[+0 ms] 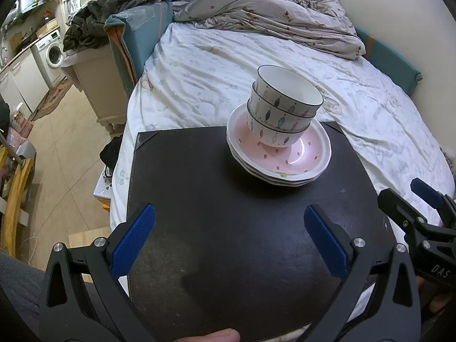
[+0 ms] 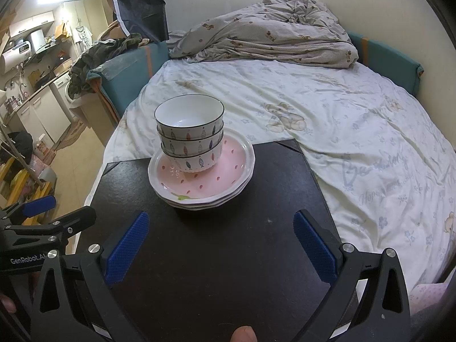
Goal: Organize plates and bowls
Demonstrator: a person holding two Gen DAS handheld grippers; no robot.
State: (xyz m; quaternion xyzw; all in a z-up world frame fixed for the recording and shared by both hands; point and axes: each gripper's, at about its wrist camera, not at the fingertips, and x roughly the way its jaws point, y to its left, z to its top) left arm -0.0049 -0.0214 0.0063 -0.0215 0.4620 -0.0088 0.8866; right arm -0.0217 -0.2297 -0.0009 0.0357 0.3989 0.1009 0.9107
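Three bowls sitting nested on plate stack, far end of black tabletop. Left gripper & right gripper both hovering w/ jaws apart, holding nothing.

The bowls and pink plates are glossy glazed ceramic. They sit on a matt black board, faintly scuffed. At twelve o'clock, the bed sheet is soft, wrinkled cloth. Gripper pads look rough blue rubber.
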